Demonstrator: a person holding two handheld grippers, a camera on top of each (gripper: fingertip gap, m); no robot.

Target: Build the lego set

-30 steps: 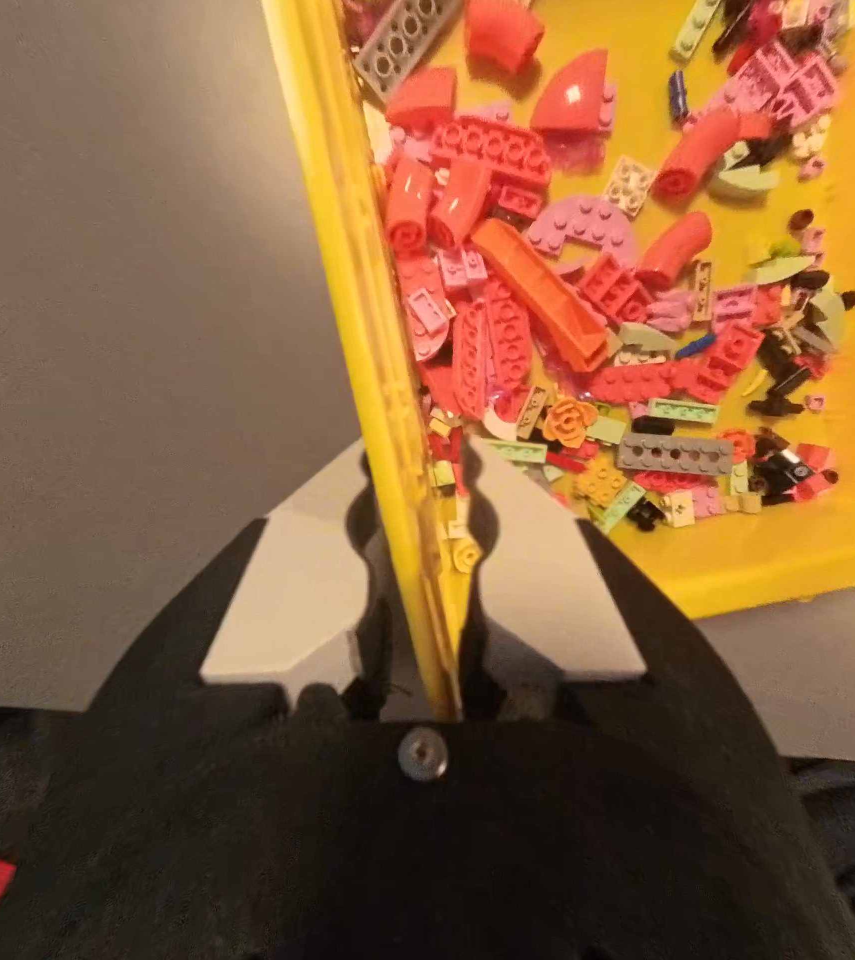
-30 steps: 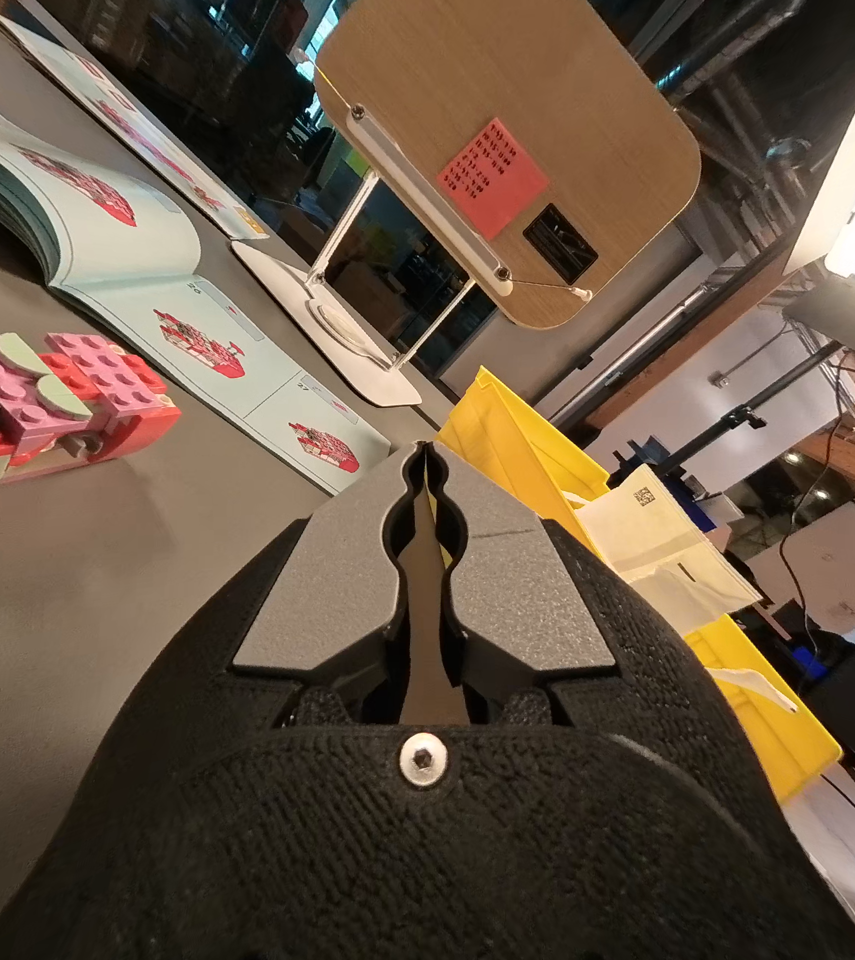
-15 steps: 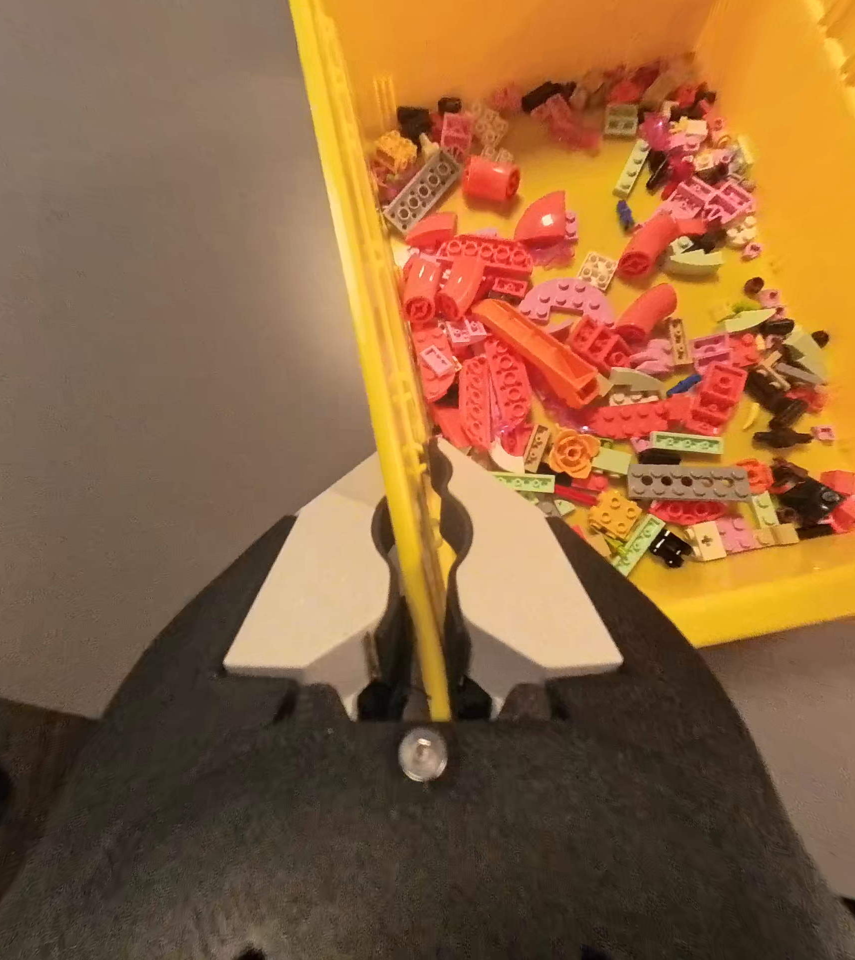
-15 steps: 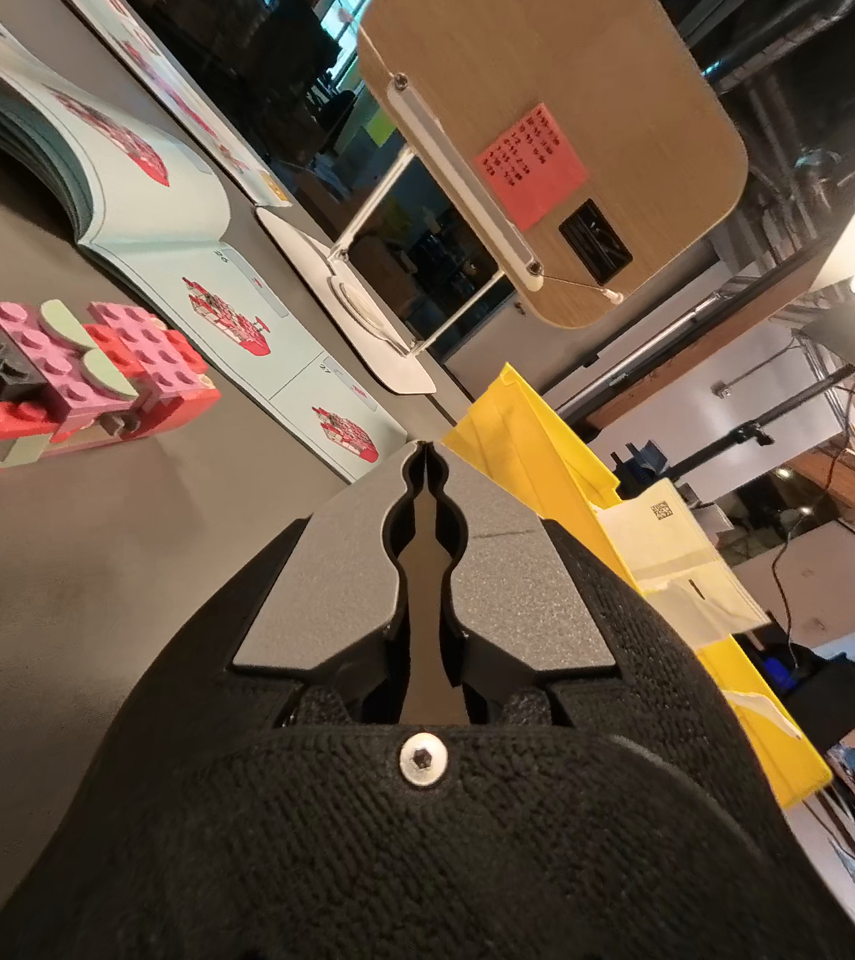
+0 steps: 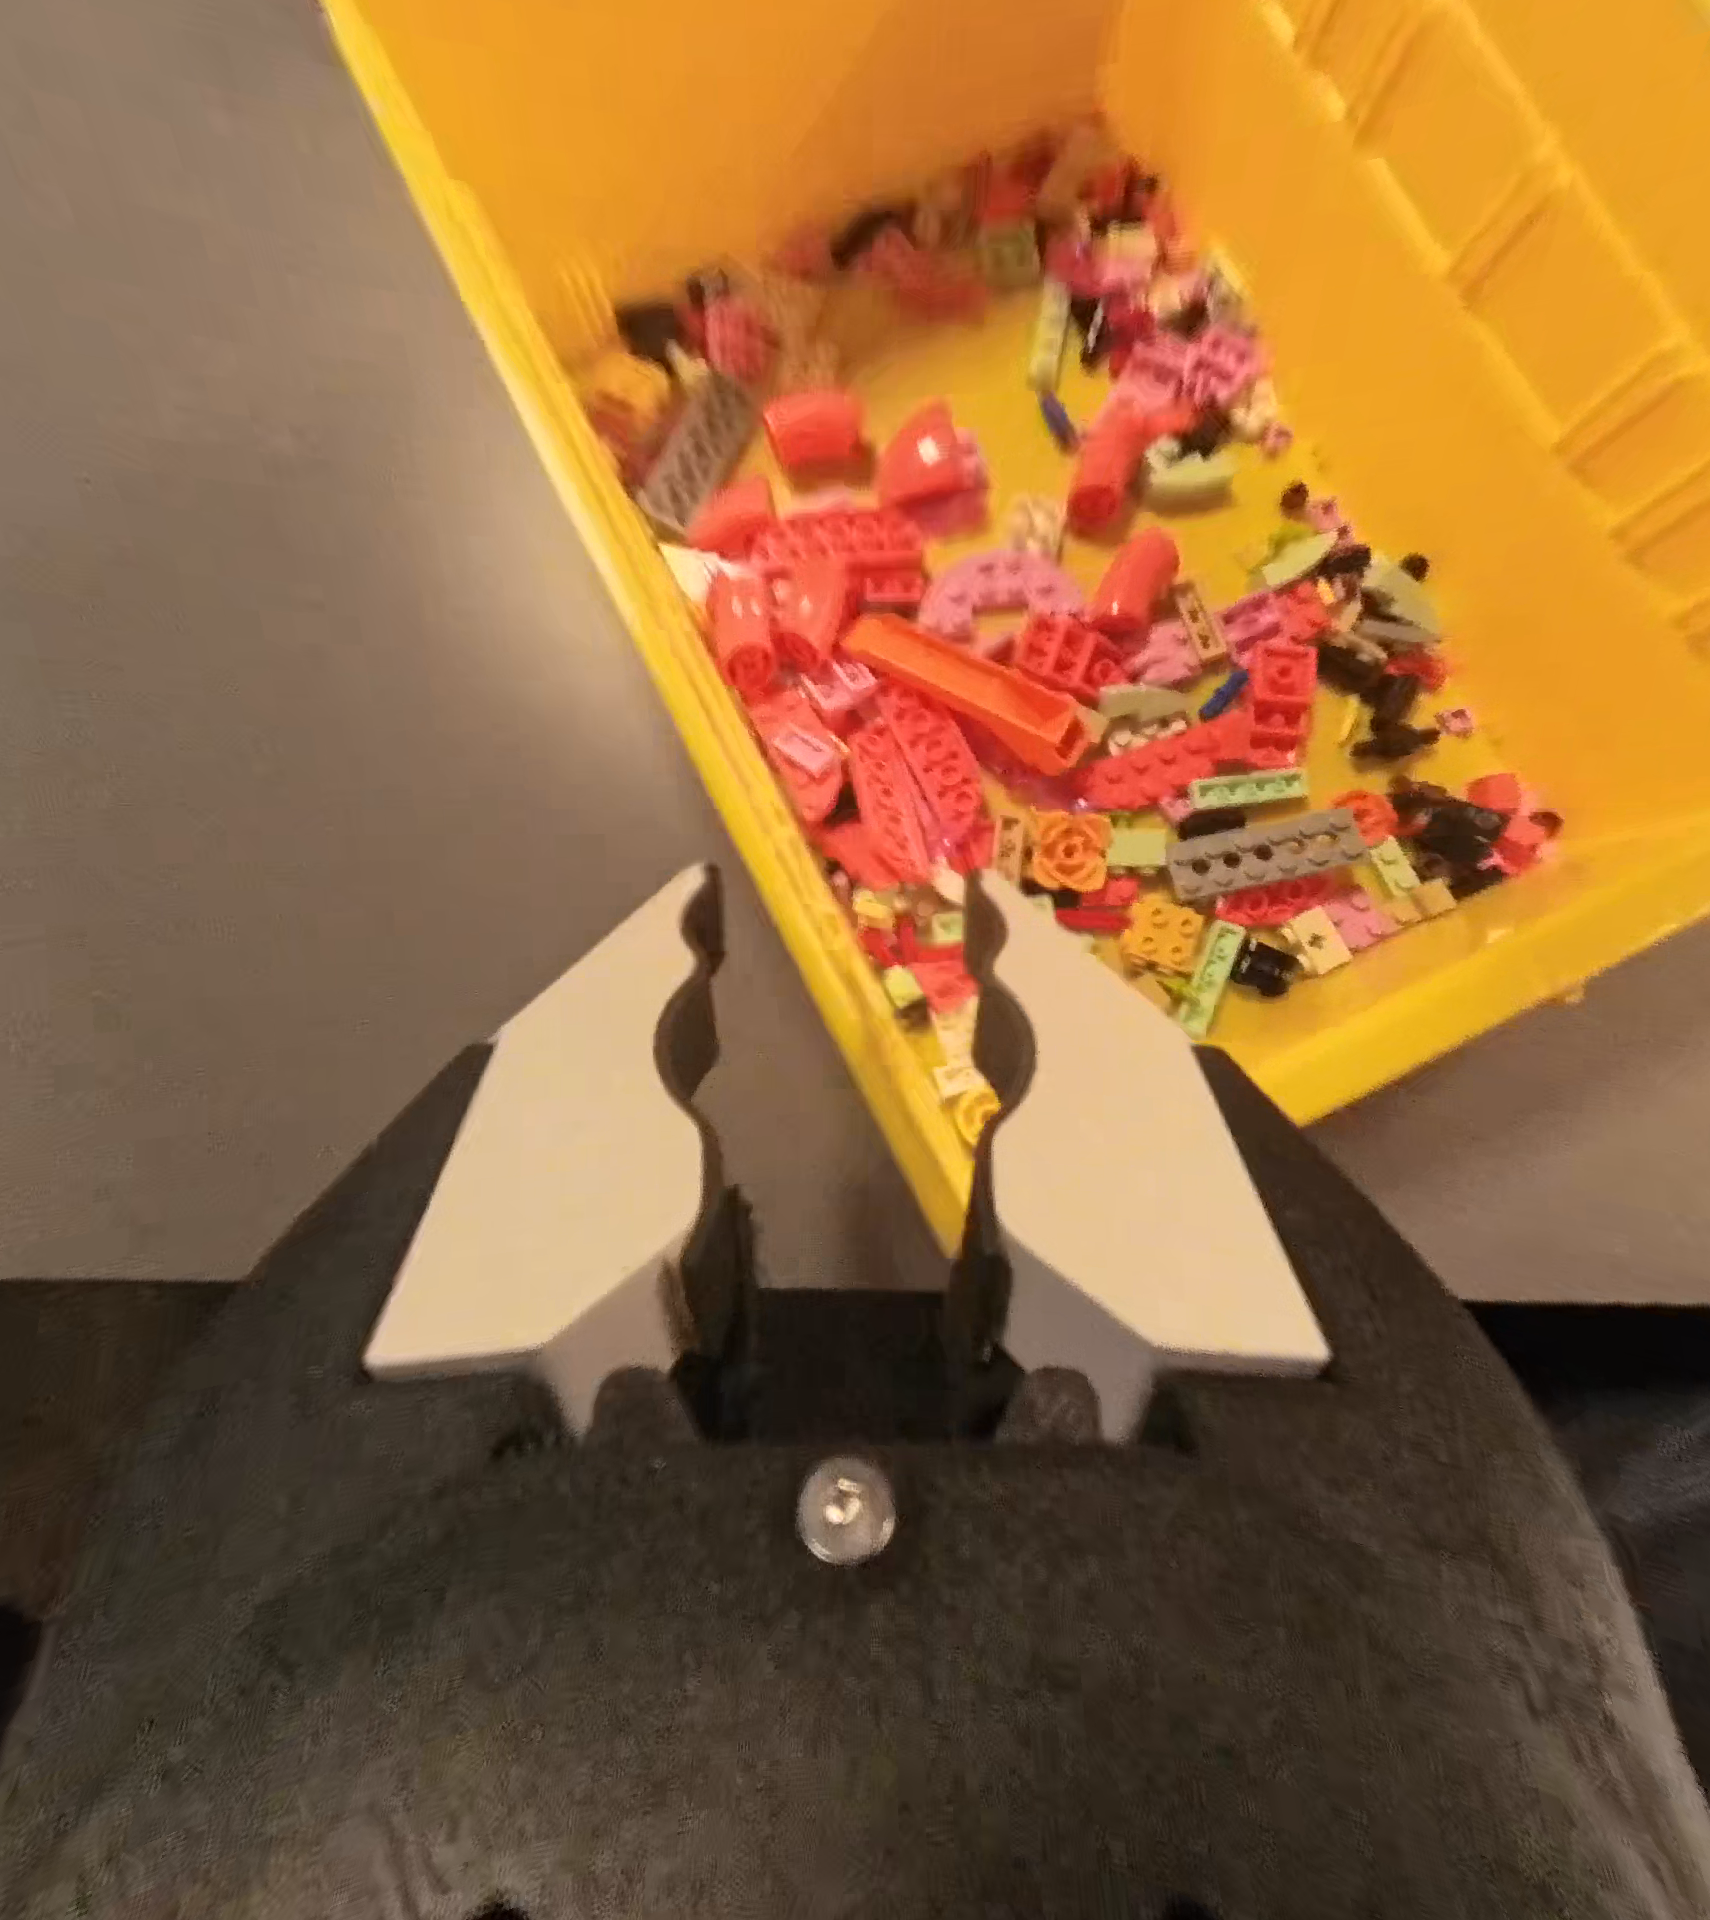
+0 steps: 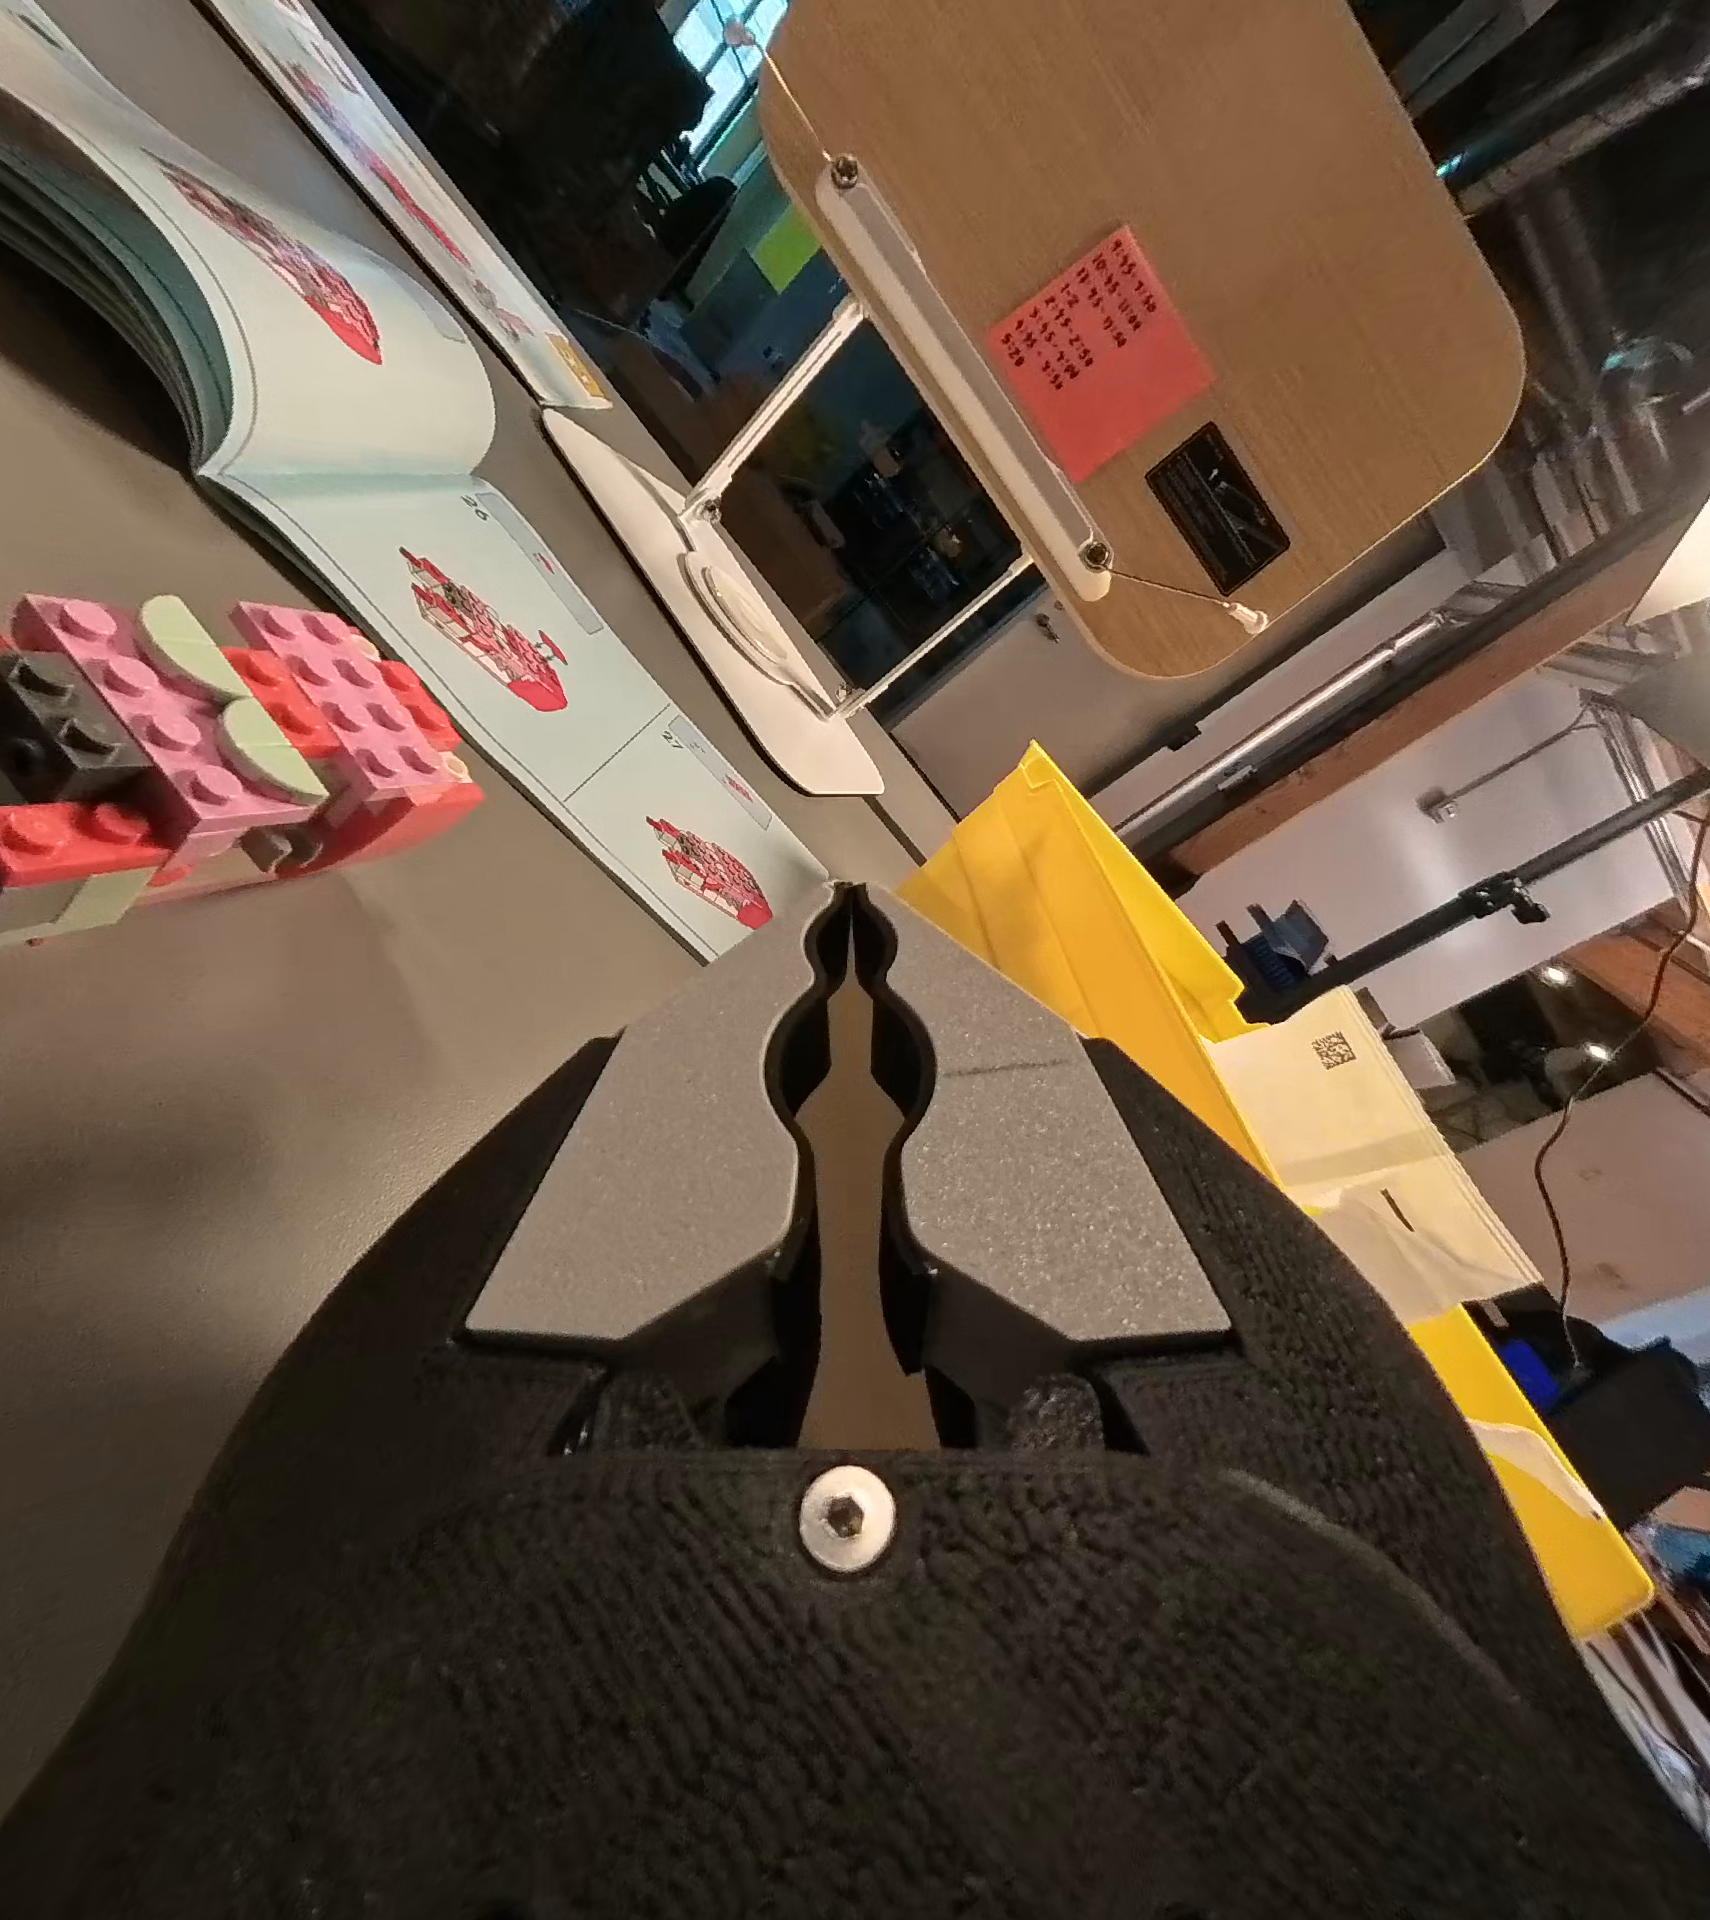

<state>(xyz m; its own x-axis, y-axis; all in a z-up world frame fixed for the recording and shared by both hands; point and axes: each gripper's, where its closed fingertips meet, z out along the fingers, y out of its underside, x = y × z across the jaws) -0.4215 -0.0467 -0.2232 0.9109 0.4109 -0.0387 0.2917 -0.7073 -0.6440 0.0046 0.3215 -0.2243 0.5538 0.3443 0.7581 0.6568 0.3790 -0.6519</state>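
In the left wrist view a yellow bin [image 5: 1402, 312] holds several loose bricks [image 5: 986, 675] in red, pink, orange, grey and black. My left gripper [image 5: 840, 894] is open. The bin's left wall [image 5: 799, 862] runs between its two fingers, close to the right finger, and neither pad presses on it. In the right wrist view my right gripper [image 6: 846, 894] is shut with nothing between its tips, above the grey table [image 6: 207, 1091]. A red, pink and black brick model [image 6: 165, 748] stands to its left. The yellow bin also shows in the right wrist view [image 6: 1121, 935], just right of the fingers.
An open instruction booklet [image 6: 394, 499] lies behind the model, with a second booklet [image 6: 435, 218] farther back. A white stand base [image 6: 726, 623] carries a wooden board [image 6: 1194, 208]. A pale paper bag [image 6: 1370, 1143] lies against the bin. The table edge [image 5: 207, 1283] is near the left gripper. Across from one pair of fingers to the other is roughly 55 cm.
My left gripper closed on the bin's left wall, then opened and let it go; the bin now sits turned in that view. The right gripper stayed shut and drifted a little.
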